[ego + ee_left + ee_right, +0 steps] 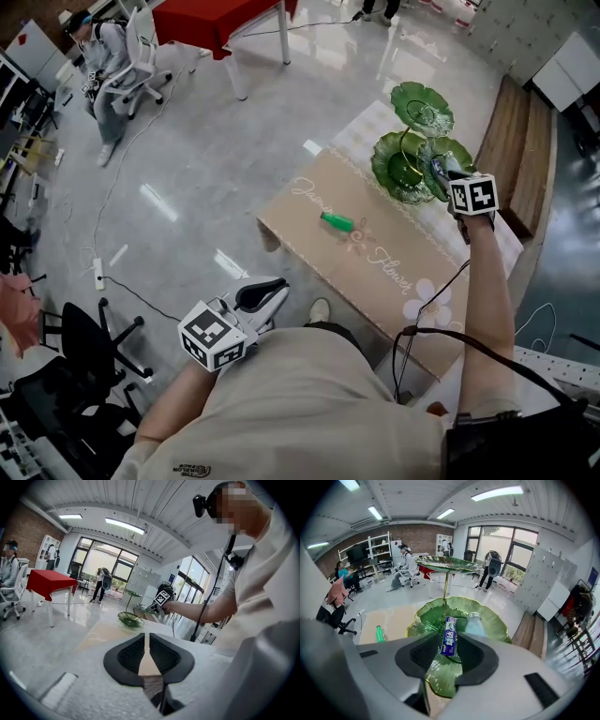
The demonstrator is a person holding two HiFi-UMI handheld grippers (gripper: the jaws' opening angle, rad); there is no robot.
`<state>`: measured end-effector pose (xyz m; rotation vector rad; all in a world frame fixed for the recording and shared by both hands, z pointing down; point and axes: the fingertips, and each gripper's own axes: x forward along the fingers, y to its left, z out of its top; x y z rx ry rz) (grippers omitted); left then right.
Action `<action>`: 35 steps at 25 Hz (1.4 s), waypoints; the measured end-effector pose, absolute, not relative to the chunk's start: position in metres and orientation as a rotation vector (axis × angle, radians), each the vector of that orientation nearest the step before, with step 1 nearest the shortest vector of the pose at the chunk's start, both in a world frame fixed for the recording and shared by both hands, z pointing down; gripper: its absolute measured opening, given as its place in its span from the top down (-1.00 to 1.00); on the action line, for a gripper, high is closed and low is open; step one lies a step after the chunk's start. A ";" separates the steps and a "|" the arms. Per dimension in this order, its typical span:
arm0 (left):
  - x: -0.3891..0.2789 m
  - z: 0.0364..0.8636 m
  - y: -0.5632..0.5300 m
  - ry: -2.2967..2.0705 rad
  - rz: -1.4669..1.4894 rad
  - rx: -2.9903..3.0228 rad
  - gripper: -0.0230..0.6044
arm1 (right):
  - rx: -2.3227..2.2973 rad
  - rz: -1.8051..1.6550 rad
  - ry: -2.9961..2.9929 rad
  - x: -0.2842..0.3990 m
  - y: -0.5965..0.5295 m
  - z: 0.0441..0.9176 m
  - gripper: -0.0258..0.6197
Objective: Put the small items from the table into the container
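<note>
While my right gripper (449, 634) is hovering half-open over the green leaf dish (496, 622), the blue packet (450, 638) is standing loose between its jaws (unpinched, I judge); I'm planning a straight lift.

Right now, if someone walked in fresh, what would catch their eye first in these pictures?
The glossy green two-tier leaf dish at the far end of the table stands out most. The right hand-held gripper hangs over its lower tier, with a blue packet between its open jaws. Next comes the small green bottle, lying alone in the middle of the table.
</note>
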<state>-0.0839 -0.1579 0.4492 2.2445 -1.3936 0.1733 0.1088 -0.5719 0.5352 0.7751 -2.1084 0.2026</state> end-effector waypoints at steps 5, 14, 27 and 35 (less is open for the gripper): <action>-0.093 0.448 -0.146 -1.358 0.176 2.271 0.84 | 0.861 0.213 -2.153 0.116 -0.550 0.516 0.53; -0.108 0.442 -0.114 -1.236 0.190 2.367 0.84 | 0.946 0.257 -2.252 0.111 -0.430 0.505 0.72; -0.125 0.453 -0.037 -1.044 0.210 2.464 0.84 | 0.983 0.435 -2.372 0.063 -0.178 0.526 0.82; -0.124 0.464 -0.010 -0.968 0.233 2.485 0.84 | 0.908 0.437 -2.404 0.042 -0.083 0.542 0.82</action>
